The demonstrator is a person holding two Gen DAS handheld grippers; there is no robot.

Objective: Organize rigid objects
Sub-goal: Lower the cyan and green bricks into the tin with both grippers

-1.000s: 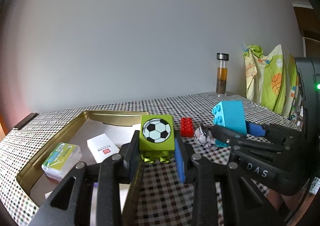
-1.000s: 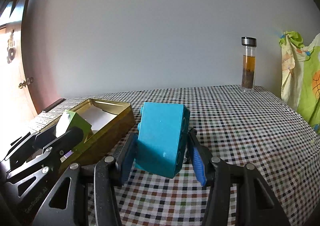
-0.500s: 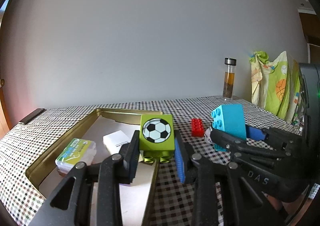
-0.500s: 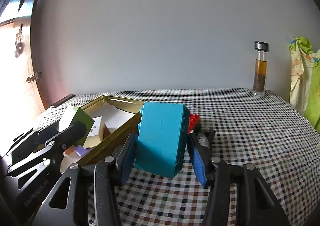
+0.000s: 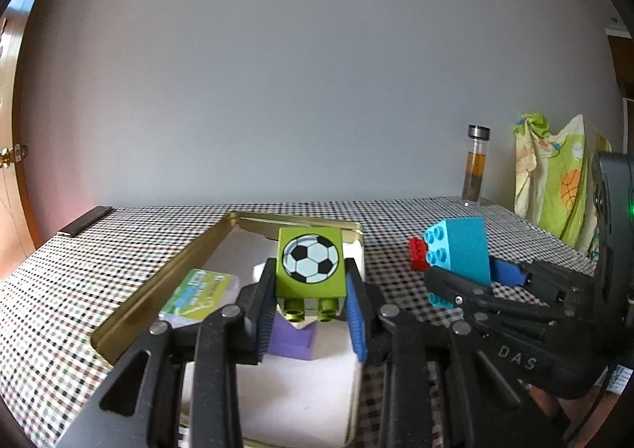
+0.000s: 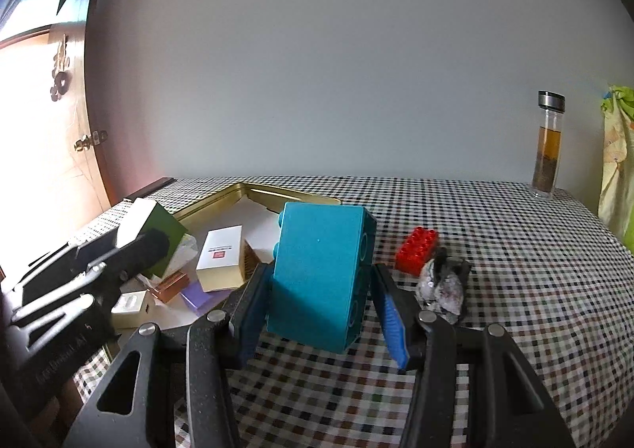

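My left gripper [image 5: 311, 297] is shut on a green toy brick [image 5: 310, 267] with a football printed on it, held above the gold tin tray [image 5: 166, 281]. The same brick [image 6: 158, 234] shows at the left of the right wrist view. My right gripper [image 6: 323, 301] is shut on a big teal brick [image 6: 321, 273], held above the checked tablecloth just right of the tray [image 6: 277, 192]. In the left wrist view that teal brick [image 5: 459, 250] hangs at the right. A red brick [image 6: 416, 250] and a grey crumpled lump [image 6: 443, 287] lie on the cloth.
The tray holds a white box [image 6: 220, 258], a green-labelled packet [image 5: 198, 291], a purple block [image 5: 293, 337], a copper piece [image 6: 170, 287] and a cream box [image 6: 130, 307]. A glass bottle [image 6: 549, 145] stands at the back right beside patterned cloth [image 5: 554, 186]. A door [image 6: 43, 111] is left.
Both grippers have moved left with their bricks. The green brick has passed from over the cloth beside the tray to over the tray, and the teal brick has come closer to the tray's edge.
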